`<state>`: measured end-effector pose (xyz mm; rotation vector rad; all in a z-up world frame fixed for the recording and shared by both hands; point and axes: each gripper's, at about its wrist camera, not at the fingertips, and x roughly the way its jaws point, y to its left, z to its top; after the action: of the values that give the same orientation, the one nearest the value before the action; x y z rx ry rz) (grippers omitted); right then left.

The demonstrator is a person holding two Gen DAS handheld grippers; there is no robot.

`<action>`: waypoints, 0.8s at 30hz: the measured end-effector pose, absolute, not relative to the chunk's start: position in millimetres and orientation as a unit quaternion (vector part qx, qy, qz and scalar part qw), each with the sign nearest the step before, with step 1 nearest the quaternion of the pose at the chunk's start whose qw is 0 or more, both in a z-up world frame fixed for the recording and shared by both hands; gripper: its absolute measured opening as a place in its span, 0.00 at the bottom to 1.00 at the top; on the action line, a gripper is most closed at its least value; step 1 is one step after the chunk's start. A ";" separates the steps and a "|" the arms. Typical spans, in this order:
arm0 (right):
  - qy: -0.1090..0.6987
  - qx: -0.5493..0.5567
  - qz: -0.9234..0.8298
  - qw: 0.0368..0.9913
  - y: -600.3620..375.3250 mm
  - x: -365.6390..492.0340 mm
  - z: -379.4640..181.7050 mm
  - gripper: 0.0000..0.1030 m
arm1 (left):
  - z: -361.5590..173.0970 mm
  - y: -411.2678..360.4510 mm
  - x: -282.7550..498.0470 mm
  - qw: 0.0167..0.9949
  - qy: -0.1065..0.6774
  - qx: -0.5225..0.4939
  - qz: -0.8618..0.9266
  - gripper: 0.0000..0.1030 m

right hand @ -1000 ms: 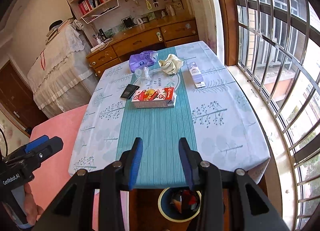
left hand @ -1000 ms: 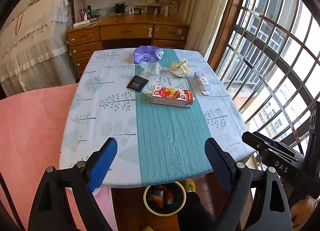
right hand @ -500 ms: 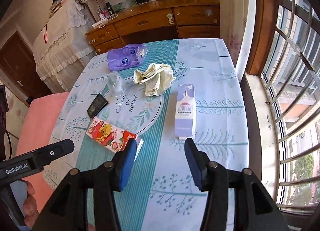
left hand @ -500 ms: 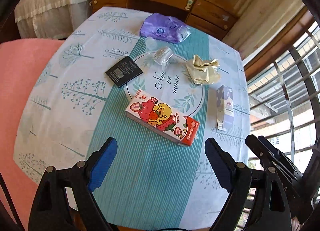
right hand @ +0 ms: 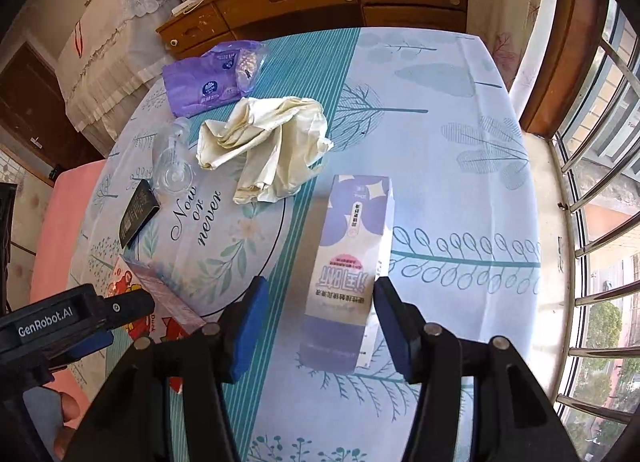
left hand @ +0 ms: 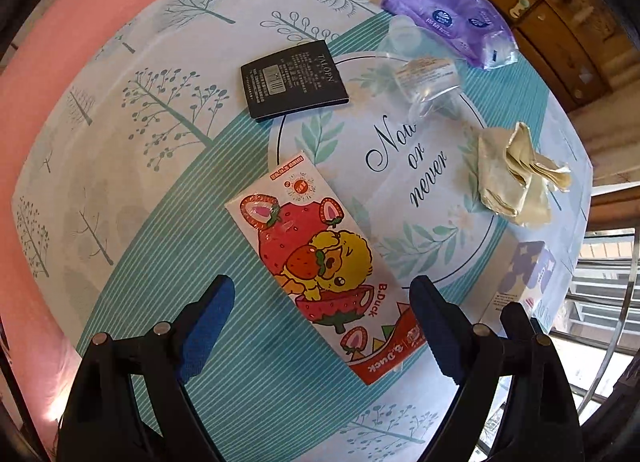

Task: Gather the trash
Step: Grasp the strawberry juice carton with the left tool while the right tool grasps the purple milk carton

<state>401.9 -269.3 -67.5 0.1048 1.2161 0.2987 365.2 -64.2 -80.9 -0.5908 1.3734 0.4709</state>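
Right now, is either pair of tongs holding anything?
No. Left tongs hang open over the duck box; right tongs, just opening, straddle the purple carton.

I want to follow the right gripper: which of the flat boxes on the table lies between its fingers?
The purple-and-white carton lies between the open right gripper, untouched. The red duck box is under the left gripper.

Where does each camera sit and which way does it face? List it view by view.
Left wrist: on the left hand-held gripper, looking down at the duck box; open blue fingers show.
Right wrist: on the right hand-held gripper, angled down over the purple carton; jaws just opening, a hand shows.
Shared: crumpled paper, black booklet.
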 end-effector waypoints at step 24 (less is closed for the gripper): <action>0.571 0.077 0.146 0.804 -293.6 383.4 -77.4 0.33 | -115.6 -61.0 342.0 0.703 0.650 -0.215 0.192 0.52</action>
<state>383.4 -293.6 -77.4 0.1654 1.2237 0.3117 342.0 -61.0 -115.6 -0.4790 1.4458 0.4271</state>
